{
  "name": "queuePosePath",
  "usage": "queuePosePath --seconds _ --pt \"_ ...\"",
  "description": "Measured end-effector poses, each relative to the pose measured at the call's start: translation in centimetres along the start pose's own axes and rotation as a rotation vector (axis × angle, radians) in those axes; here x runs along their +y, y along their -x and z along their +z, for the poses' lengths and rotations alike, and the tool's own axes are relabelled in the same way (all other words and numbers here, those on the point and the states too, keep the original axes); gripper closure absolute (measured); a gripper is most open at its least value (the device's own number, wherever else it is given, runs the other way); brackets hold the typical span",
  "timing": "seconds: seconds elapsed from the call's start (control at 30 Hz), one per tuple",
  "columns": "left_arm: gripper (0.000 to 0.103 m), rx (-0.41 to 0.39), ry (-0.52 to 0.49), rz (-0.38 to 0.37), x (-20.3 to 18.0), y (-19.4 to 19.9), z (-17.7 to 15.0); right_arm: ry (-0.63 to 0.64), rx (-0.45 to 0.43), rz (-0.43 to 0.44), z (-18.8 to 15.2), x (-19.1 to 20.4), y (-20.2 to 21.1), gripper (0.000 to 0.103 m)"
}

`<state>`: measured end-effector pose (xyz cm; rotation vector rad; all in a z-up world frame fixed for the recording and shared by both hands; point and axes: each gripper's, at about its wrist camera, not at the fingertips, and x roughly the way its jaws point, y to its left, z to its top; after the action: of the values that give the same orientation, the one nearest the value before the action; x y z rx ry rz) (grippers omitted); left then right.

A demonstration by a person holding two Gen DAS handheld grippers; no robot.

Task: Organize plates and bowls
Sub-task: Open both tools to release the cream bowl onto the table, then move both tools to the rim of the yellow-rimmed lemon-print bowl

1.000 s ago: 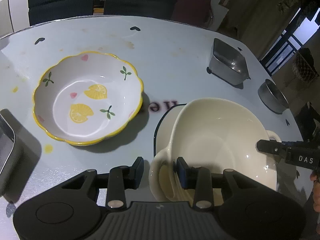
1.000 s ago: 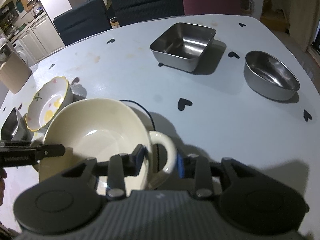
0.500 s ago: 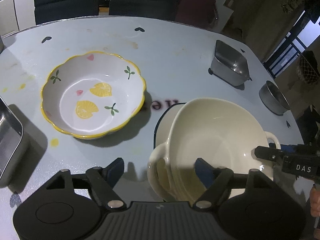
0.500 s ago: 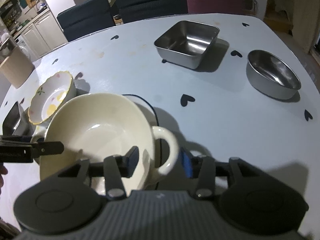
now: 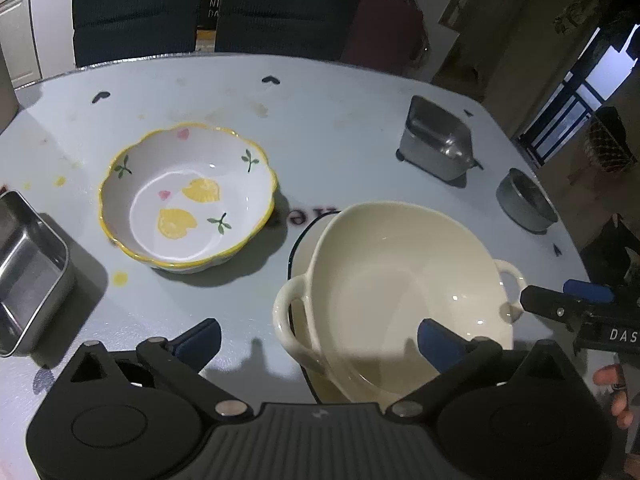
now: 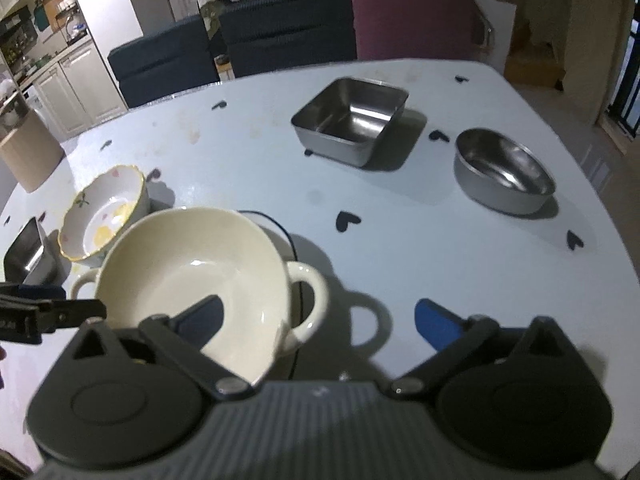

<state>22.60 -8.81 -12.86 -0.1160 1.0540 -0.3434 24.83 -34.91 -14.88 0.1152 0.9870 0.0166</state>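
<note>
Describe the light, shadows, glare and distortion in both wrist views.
Left wrist view: dim room, fisheye bends the pale table edge; the scalloped lemon-print bowl casts a dark shadow to its right; small glints on the cream two-handled bowl. Right wrist view: bright glare inside the square steel container; the cream bowl's handle throws a loop shadow.

A home dining room: table, upholstered chairs, kitchen cabinets.

A cream two-handled bowl sits upright on a dark-rimmed plate, just beside an upright scalloped lemon-print bowl, with a square steel dish and round steel bowl well apart.
</note>
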Motion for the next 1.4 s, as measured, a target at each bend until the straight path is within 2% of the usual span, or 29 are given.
queuePosePath --seconds 0.17,0.37,0.73,0.93,1.1,1.23,1.4 --pt "0.0 -0.043 -0.001 -0.008 -0.2 2.5 -0.4 0.025 -0.047 0.002 -0.4 0.8 2.1 0.0" --pt "0.0 -0.107 -0.008 -0.012 0.2 5.5 -0.7 0.023 -0.144 0.005 -0.5 1.8 5.0 0.0" --pt "0.0 -0.293 0.005 0.034 3.3 10.6 0.3 0.058 -0.322 0.06 0.5 5.7 7.9 0.0" --pt "0.0 -0.355 0.079 0.042 6.1 11.6 1.5 0.043 -0.404 0.112 1.8 7.9 7.4 0.0" --pt "0.0 -0.38 0.111 0.067 8.1 11.3 2.9 0.04 -0.438 0.166 3.6 9.7 5.8 0.0" --pt "0.0 -0.379 0.16 0.069 9.8 10.3 3.8 0.057 -0.426 0.18 4.8 11.5 3.7 0.0" --pt "0.0 -0.345 0.203 0.099 11.6 8.0 5.3 0.077 -0.369 0.184 6.0 13.2 0.6 0.0"
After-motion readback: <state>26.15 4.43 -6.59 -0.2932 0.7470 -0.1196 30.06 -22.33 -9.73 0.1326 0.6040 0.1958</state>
